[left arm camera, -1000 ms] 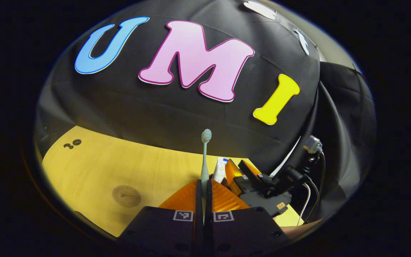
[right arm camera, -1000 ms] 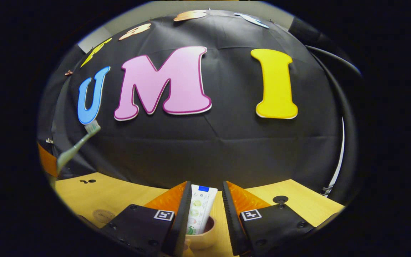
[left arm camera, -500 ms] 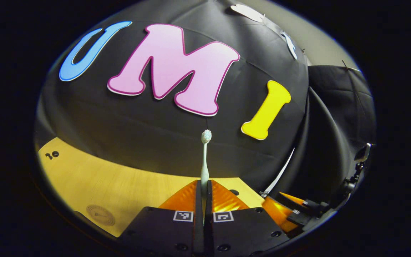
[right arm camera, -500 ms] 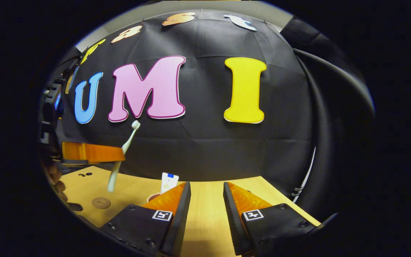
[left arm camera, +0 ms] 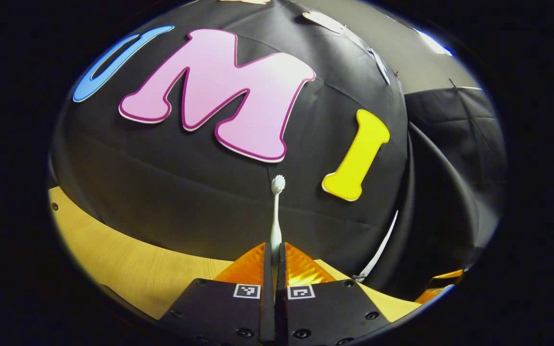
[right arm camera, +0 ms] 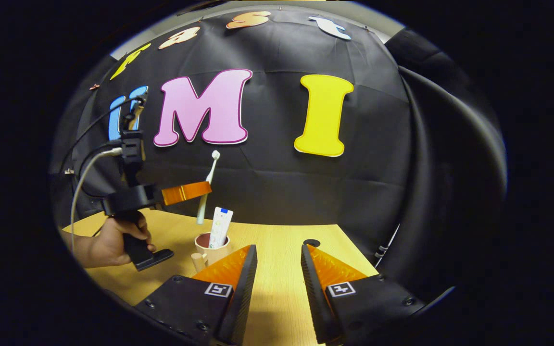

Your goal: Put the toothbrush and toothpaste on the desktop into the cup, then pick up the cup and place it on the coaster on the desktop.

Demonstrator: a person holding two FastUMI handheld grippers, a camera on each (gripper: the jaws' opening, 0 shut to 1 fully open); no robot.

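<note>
Presently the toothbrush (left arm camera: pixel 275 218) is clamped between the fingers of the left gripper (left arm camera: pixel 275 262), which are pressed together on its handle, the bristled head pointing up and away along the fingers' own line. In the right gripper view the same left gripper (right arm camera: pixel 208 188) is seen held by a hand (right arm camera: pixel 108 242), the toothbrush (right arm camera: pixel 207 190) hanging near upright, slightly tilted, with its lower handle end just above and a little to the left of the cup (right arm camera: pixel 211 247). The toothpaste (right arm camera: pixel 220 227) is already stood inside the cup, leaning against the rim on the side away from the brush. The coming move is judged to turn on this offset: the handle end must be brought over the open part of the mouth (beside the tube) and lowered along the brush's long axis. The fingers of the right gripper (right arm camera: pixel 277 269) are spread apart and hold nothing, nearer the viewer over the worktop (right arm camera: pixel 277 240), right of the cup
</note>
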